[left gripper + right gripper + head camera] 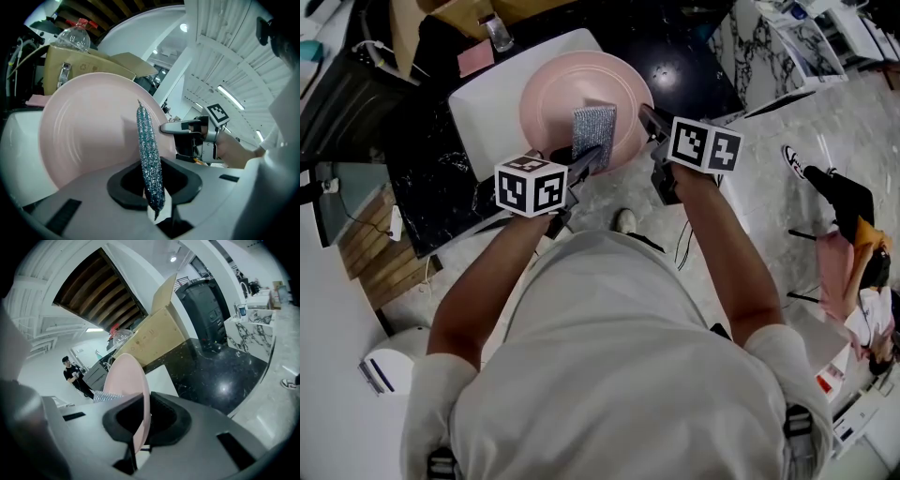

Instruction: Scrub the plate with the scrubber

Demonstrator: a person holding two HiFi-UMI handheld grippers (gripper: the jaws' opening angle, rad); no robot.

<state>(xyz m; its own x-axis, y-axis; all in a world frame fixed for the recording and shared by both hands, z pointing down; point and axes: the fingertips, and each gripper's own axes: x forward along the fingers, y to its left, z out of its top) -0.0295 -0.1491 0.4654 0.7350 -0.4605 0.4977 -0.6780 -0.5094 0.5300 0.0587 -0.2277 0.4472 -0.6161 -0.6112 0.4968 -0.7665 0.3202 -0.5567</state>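
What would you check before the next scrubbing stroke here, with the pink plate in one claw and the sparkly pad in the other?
1. Left gripper shut on the scrubber's lower end: ok.
2. Right gripper shut on the plate's rim: ok.
3. Scrubber in front of the plate's inner face: ok.
4. Scrubber actually pressing on the plate: cannot tell.
5. The two grippers apart from each other: ok.
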